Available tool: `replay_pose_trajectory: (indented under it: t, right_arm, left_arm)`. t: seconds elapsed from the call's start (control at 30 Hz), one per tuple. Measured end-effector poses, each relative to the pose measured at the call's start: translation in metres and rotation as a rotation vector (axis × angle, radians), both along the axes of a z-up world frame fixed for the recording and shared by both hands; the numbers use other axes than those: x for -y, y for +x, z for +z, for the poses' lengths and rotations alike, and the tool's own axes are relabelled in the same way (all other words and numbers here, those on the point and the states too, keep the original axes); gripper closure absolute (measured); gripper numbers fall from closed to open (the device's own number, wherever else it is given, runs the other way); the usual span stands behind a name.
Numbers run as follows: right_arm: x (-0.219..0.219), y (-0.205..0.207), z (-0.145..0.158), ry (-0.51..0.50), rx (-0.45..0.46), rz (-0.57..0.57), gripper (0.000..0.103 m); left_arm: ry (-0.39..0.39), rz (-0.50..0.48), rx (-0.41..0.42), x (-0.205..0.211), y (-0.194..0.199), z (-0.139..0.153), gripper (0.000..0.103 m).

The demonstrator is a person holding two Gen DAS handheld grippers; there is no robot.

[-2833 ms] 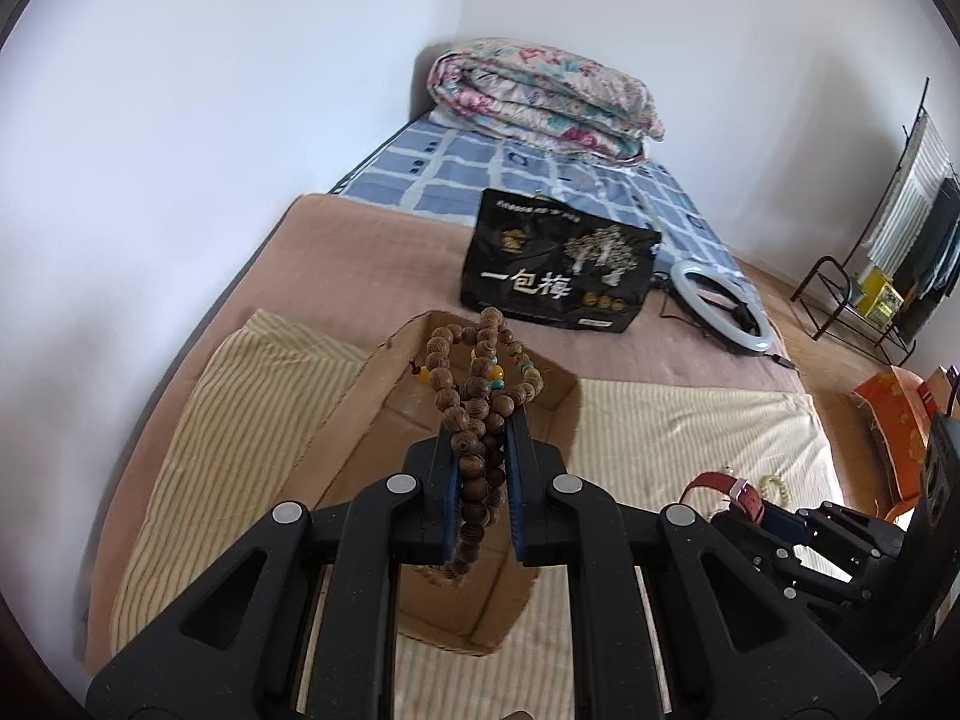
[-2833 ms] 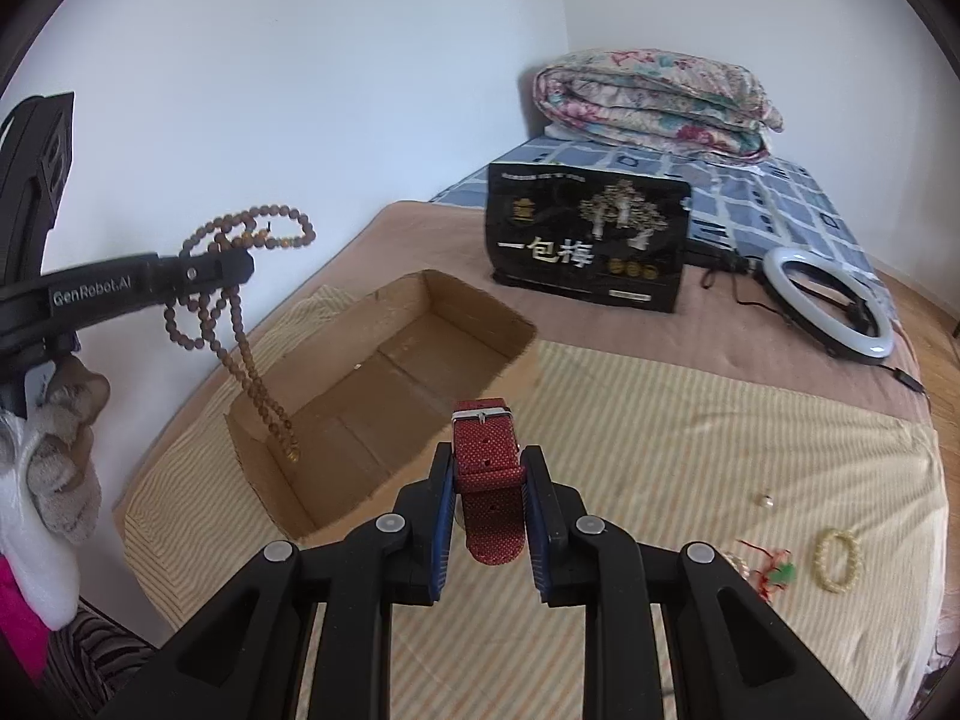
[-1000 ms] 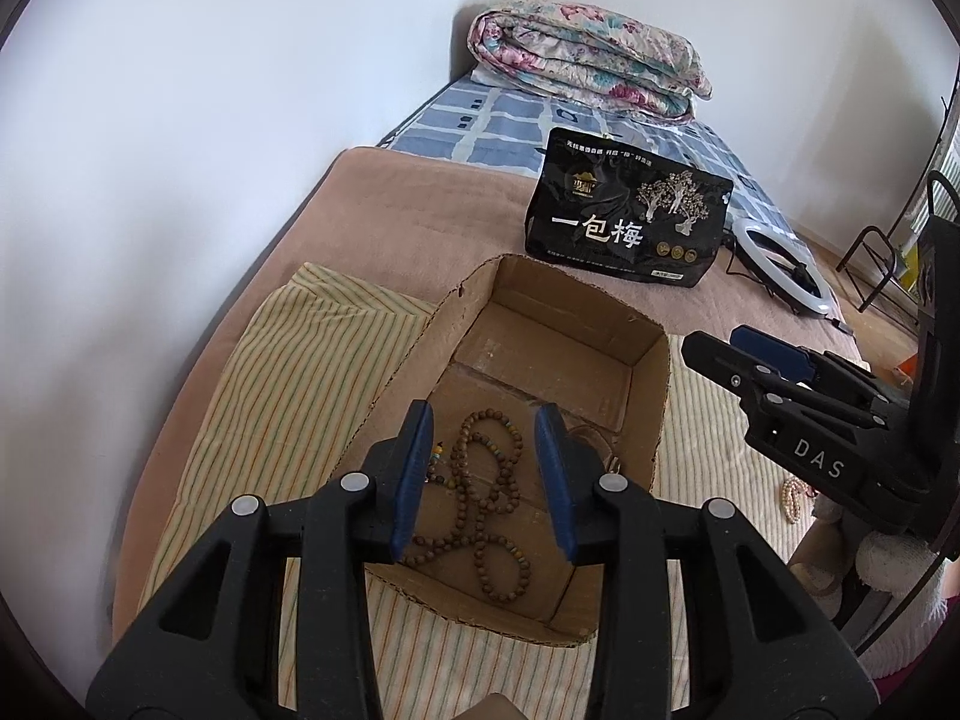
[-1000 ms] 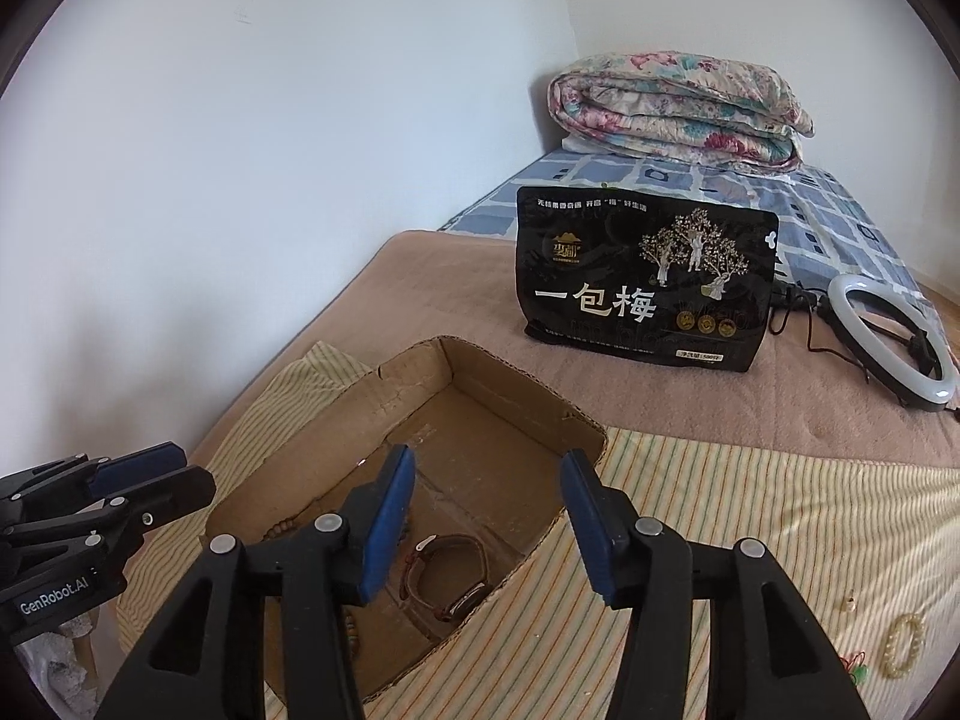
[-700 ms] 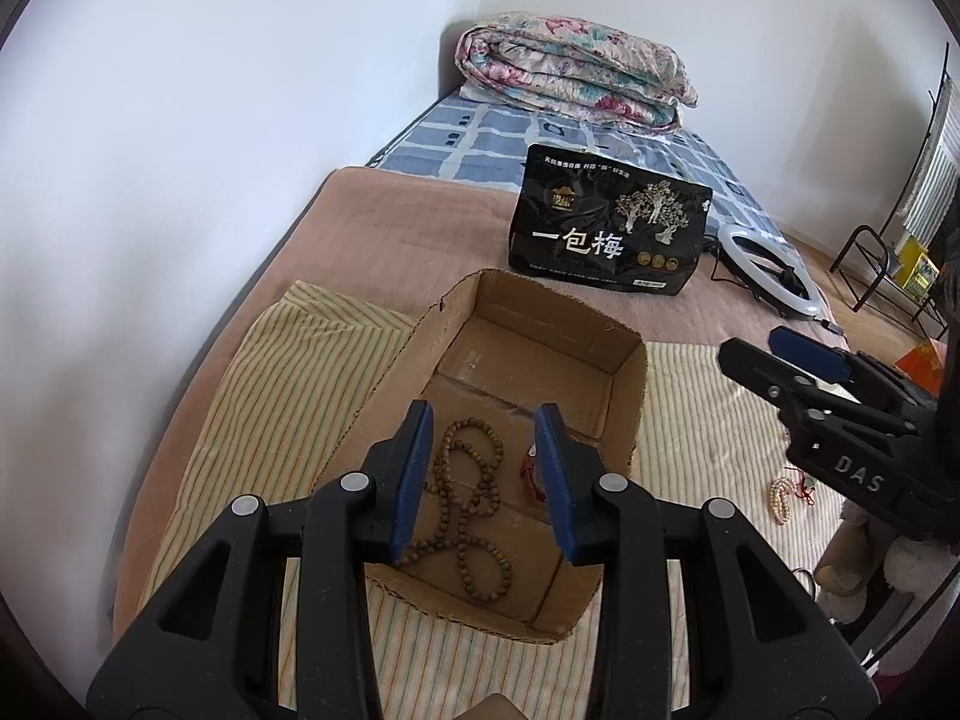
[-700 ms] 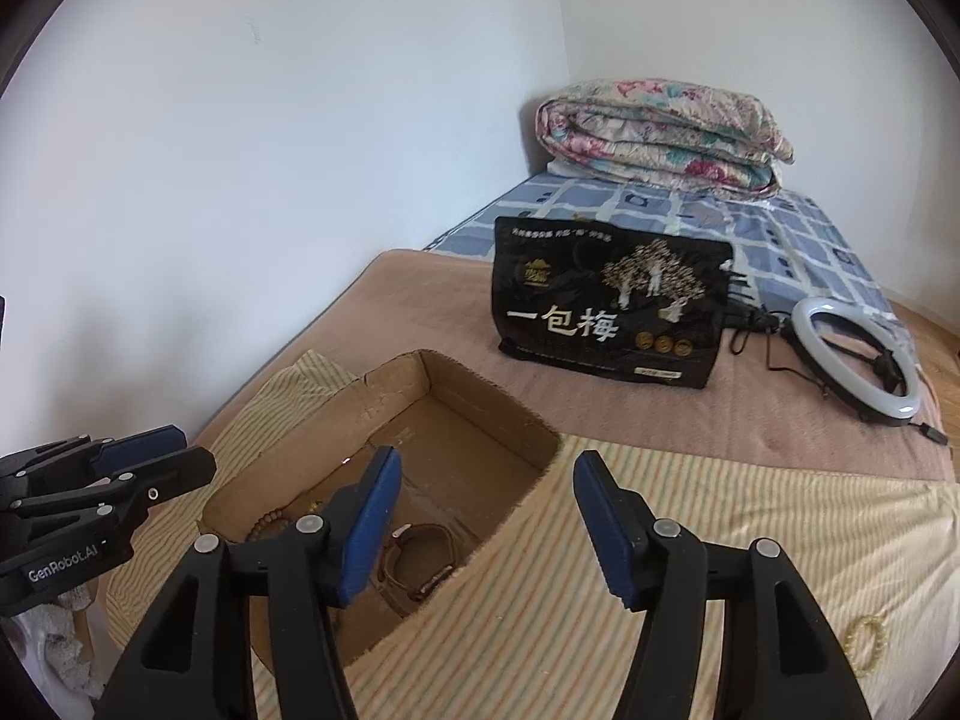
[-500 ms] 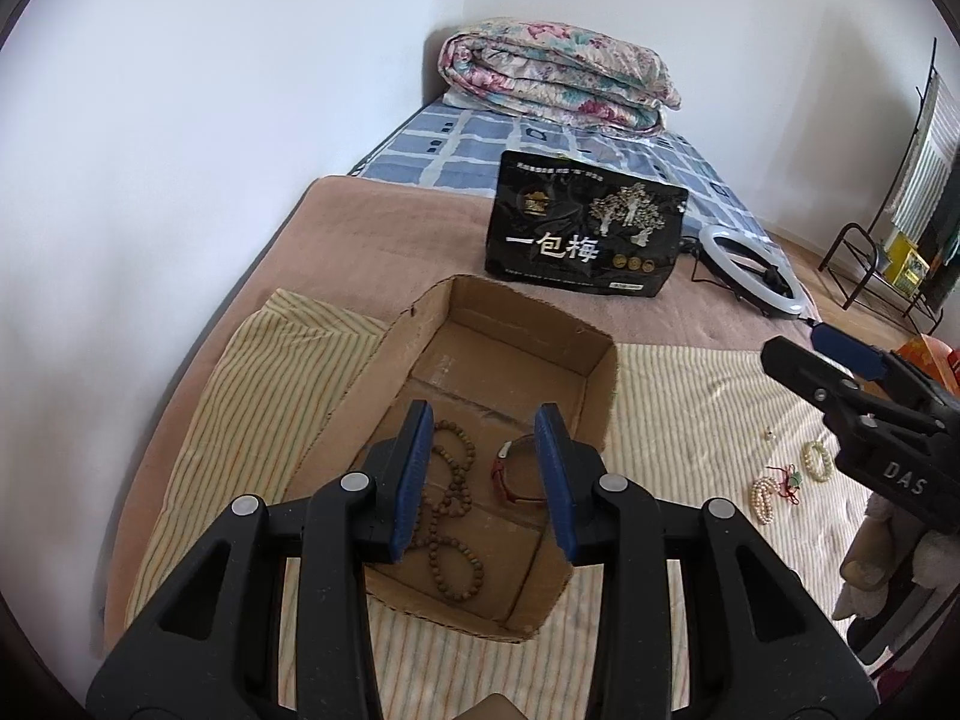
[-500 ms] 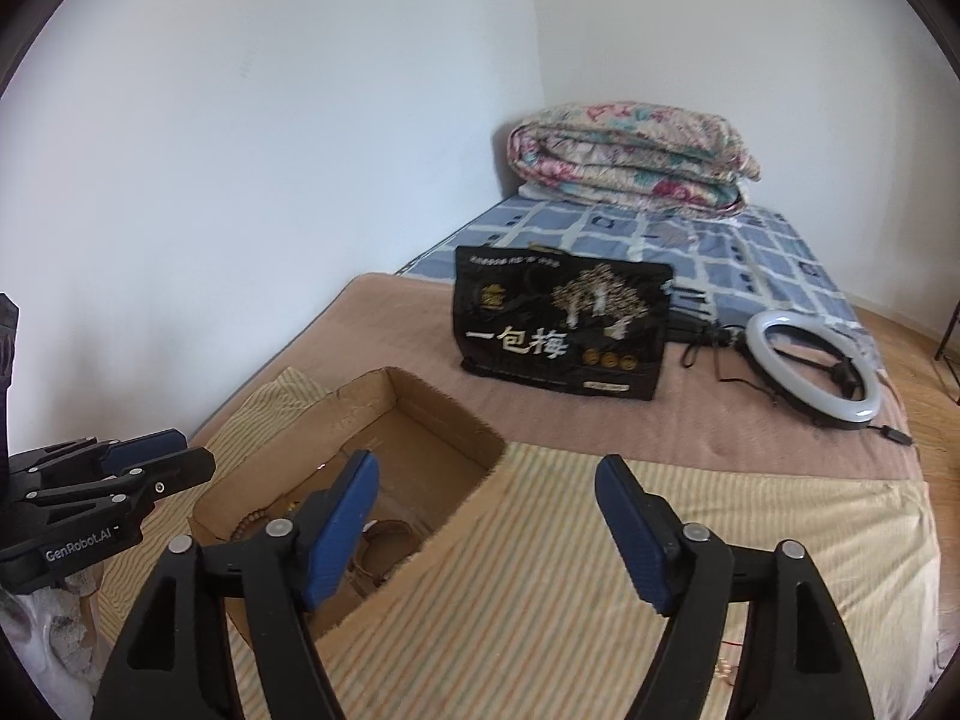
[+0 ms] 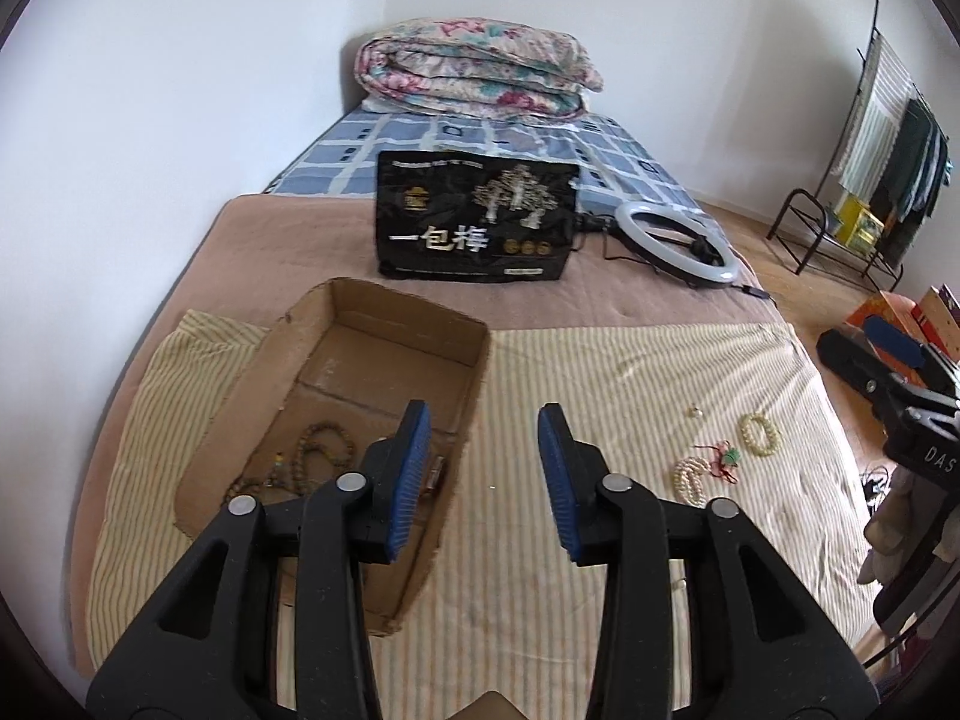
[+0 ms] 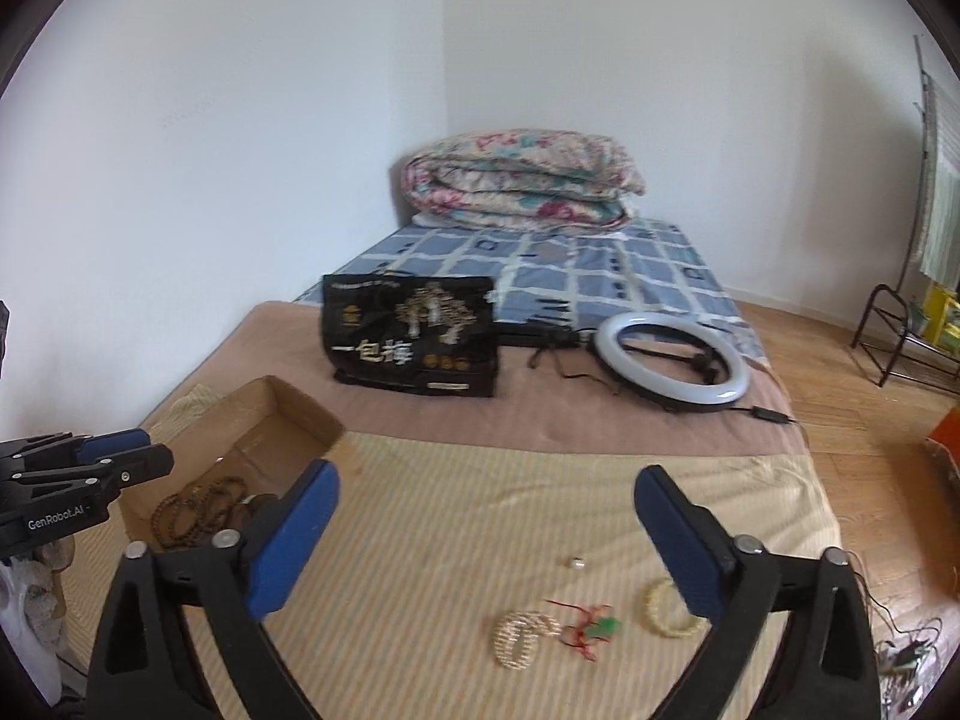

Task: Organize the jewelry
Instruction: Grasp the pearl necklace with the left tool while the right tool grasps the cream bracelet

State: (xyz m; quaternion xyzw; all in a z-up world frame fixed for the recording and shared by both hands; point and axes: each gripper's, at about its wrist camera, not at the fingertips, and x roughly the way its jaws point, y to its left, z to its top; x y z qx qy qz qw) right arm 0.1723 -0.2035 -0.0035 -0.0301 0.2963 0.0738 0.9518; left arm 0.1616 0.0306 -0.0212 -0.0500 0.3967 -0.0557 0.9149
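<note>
A cardboard box [image 9: 474,348] [image 10: 300,399] lies on the striped cloth. Inside it lie a brown bead string [image 9: 318,456] [image 10: 198,507] and a watch [image 9: 437,471], mostly hidden by my left finger. On the cloth to the right lie a pearl bracelet [image 9: 690,477] [image 10: 522,636], a red cord with a green charm [image 9: 723,457] [image 10: 591,627], a pale bead bracelet [image 9: 759,433] [image 10: 663,600] and a small bead [image 10: 577,563]. My left gripper [image 9: 483,450] is open and empty beside the box's right wall. My right gripper [image 10: 486,510] is wide open and empty above the cloth.
A black snack bag [image 9: 477,225] stands behind the box, a ring light [image 9: 675,237] with its cable to its right. A folded quilt [image 9: 474,75] lies at the far end of the bed. A metal rack [image 9: 840,240] stands on the floor at right.
Both grippers let go of the bead string and the red watch into the box, then opened and drew back to the right, toward the loose jewelry on the cloth.
</note>
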Motion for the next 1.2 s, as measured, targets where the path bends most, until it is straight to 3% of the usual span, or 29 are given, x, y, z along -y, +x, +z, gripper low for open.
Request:
replay_pose_trajectory:
  t: [0.4, 0.63, 0.87, 1.0, 1.2]
  right_arm:
    - [0.081, -0.038, 0.004, 0.029, 0.029, -0.125, 0.0]
    - [0.126, -0.045, -0.009, 0.003, -0.009, -0.184, 0.0]
    - [0.176, -0.03, -0.039, 0.034, -0.119, -0.232, 0.0]
    - [0.191, -0.017, -0.06, 0.069, -0.195, -0.229, 0.001]
    - [0.196, 0.012, -0.095, 0.073, -0.306, -0.228, 0.011]
  left_arm:
    - [0.036, -0.129, 0.054, 0.082, -0.018, 0.005, 0.061]
    - [0.052, -0.205, 0.027, 0.123, -0.015, -0.011, 0.061]
    - [0.023, -0.272, -0.076, 0.153, 0.007, -0.047, 0.061]
    - [-0.023, -0.259, -0.152, 0.157, 0.026, -0.067, 0.061]
    - [-0.068, -0.257, -0.276, 0.166, 0.047, -0.108, 0.061]
